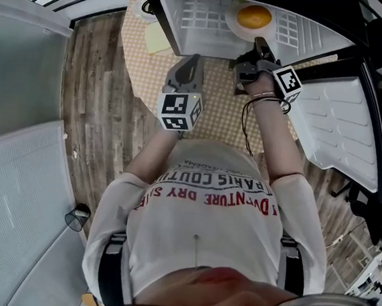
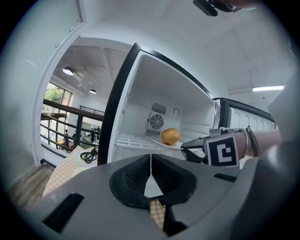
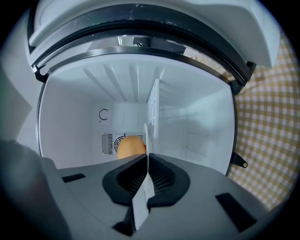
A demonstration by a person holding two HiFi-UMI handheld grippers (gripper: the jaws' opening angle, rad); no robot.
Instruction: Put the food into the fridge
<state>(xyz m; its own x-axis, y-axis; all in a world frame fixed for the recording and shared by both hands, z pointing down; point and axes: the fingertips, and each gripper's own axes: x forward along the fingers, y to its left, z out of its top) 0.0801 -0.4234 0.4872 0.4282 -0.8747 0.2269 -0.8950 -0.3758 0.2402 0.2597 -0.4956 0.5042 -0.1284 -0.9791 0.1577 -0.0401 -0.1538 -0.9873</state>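
Observation:
A round orange-yellow food (image 1: 254, 16) lies on a white plate (image 1: 238, 27) that rests on the wire shelf (image 1: 197, 15) inside the open fridge. My right gripper (image 1: 258, 46) reaches into the fridge and is shut on the plate's near rim. In the right gripper view the plate (image 3: 145, 190) shows edge-on between the jaws, with the food (image 3: 129, 146) behind it. My left gripper (image 1: 188, 60) hovers in front of the fridge, shut and empty. The left gripper (image 2: 151, 161) looks at the food (image 2: 170, 136) and the right gripper (image 2: 193, 146).
The fridge stands on a table with a checked cloth (image 1: 145, 70). Its white door (image 1: 342, 123) is swung open to the right. A yellow note (image 1: 156, 39) and a coiled cable on a small dish (image 2: 89, 154) lie left of the fridge. Wooden floor surrounds the table.

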